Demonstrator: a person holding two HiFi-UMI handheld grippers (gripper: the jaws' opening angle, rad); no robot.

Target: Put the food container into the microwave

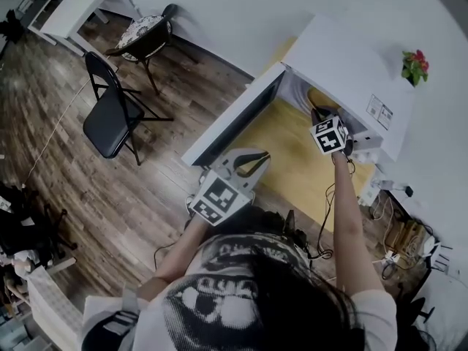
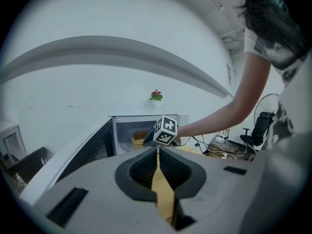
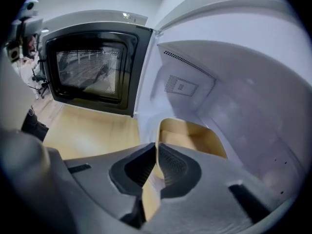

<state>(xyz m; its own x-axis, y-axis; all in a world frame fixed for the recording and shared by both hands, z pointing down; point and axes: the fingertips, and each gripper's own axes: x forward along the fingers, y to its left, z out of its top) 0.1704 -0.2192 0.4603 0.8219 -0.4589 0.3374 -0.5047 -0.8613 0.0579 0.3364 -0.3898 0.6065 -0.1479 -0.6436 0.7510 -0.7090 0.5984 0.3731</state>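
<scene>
From the head view we count one white, boxy microwave point(image 1: 351, 57) at the far edge of the yellow wooden worktop point(image 1: 292, 167), with its door point(image 1: 234, 119) swung wide open. There are two grippers. The right gripper point(image 1: 323, 117) reaches into the cavity, where a tan patch of the food container point(image 1: 322, 97) shows. The left gripper point(image 1: 256, 161) hangs over the worktop's near edge. Only this view shows the plank floor, two chairs, one of them a black folding chair point(image 1: 110, 112), and one red-flowered plant point(image 1: 414, 66) on the microwave. In the left gripper view, that gripper point(image 2: 157, 151) has its ribbed black pads closed tip to tip on nothing. Beyond it we see the right gripper point(image 2: 148, 138) at the single container point(image 2: 139, 139) inside the microwave point(image 2: 124, 126). The right gripper view alone shows the grip: the right gripper point(image 3: 156, 147) is narrowly clamped on the thin rim of the smooth, rounded tan container point(image 3: 195, 135), which is inside the pale cavity point(image 3: 234, 91). To the left is the door's point(image 3: 92, 72) dark mesh window.
</scene>
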